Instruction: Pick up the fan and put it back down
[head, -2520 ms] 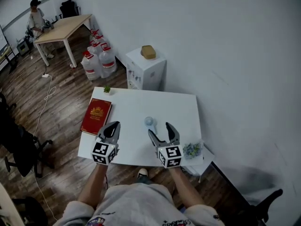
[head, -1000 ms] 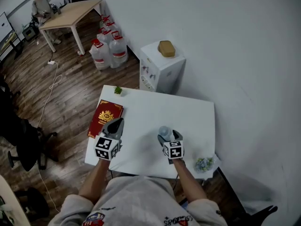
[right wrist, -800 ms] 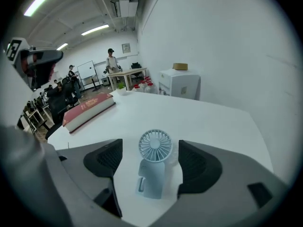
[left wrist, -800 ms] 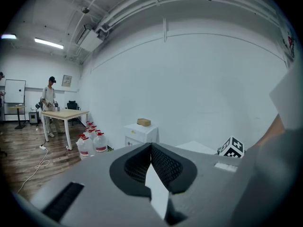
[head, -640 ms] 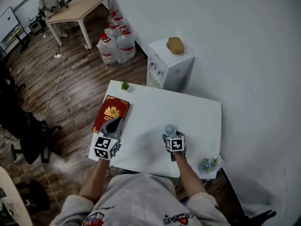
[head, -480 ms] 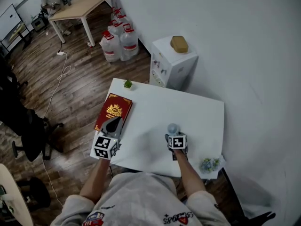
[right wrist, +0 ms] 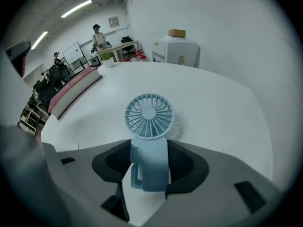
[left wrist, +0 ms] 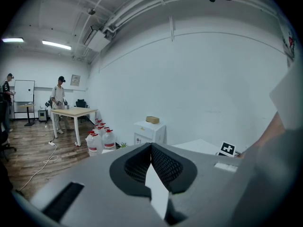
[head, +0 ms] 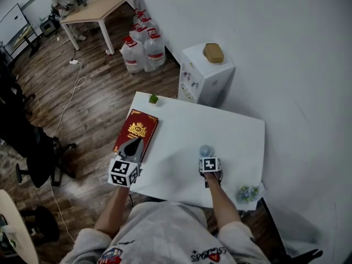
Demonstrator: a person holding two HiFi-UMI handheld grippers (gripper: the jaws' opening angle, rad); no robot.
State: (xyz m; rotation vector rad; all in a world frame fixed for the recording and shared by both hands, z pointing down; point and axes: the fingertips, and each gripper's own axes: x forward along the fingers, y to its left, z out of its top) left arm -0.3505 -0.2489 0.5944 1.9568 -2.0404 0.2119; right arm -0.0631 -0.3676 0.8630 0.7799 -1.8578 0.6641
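A small light-blue hand fan [right wrist: 149, 116] stands upright on the white table [head: 220, 125], and in the head view it [head: 206, 150] shows just beyond my right gripper's marker cube. My right gripper [right wrist: 149, 151] points steeply down over it; the jaws are closing, the fan's handle is between them and both pads touch its sides. My right gripper [head: 208, 157] sits near the table's front edge. My left gripper [head: 133, 143] hovers over the front left corner beside the red book, its jaws [left wrist: 151, 148] shut and empty.
A red book [head: 136, 132] lies at the table's left edge, a tiny green plant [head: 153, 98] at the back left corner, a blue flower cluster [head: 247, 192] at the front right corner. Behind stand a white cabinet [head: 206, 73], water jugs [head: 143, 48] and a wooden table [head: 102, 4].
My right gripper has come down over the fan and its jaws have narrowed from wide open onto the handle. The left gripper has edged forward toward the red book.
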